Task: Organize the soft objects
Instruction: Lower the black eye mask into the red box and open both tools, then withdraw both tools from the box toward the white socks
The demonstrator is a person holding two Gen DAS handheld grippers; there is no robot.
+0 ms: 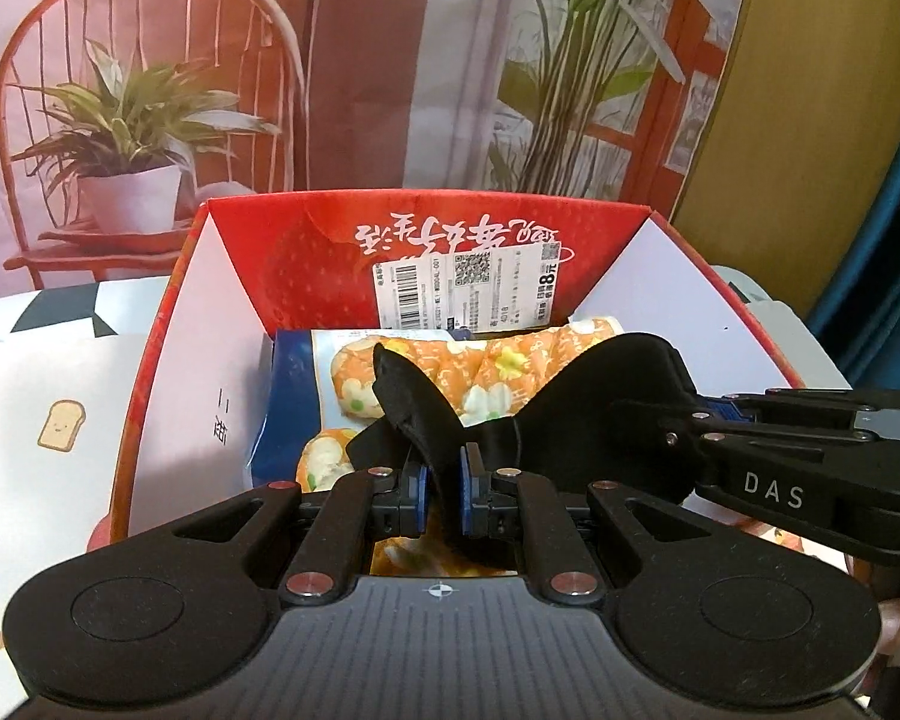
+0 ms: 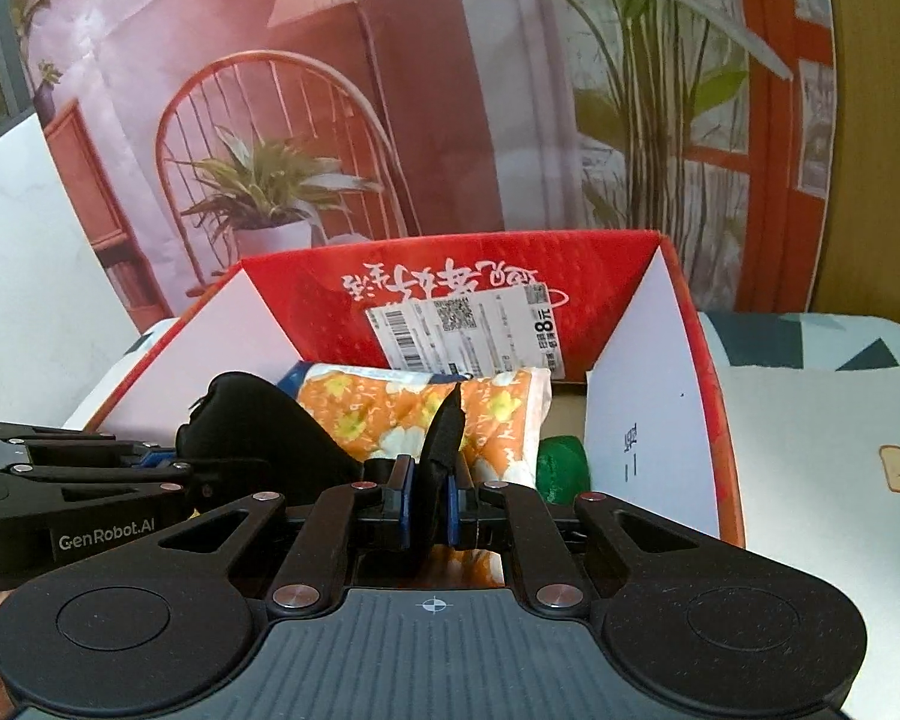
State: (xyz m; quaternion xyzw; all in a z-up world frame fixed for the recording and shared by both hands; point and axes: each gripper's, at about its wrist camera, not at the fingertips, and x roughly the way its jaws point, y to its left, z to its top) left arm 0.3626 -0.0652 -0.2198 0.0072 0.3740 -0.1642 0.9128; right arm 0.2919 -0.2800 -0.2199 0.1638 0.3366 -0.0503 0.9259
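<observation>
Black eye mask (image 1: 600, 396), stretched over the red box (image 1: 168, 324): we saw the left gripper (image 1: 441, 495) pinching one end and the right gripper (image 2: 431, 498) pinching the other. Beneath it lay an orange floral pack (image 2: 498, 414) and a green object (image 2: 561, 468).

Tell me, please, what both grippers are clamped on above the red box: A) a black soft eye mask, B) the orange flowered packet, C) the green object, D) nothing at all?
A: the left gripper and the right gripper each pinch an end of the black eye mask, held above the orange flowered packet in the red box.
</observation>
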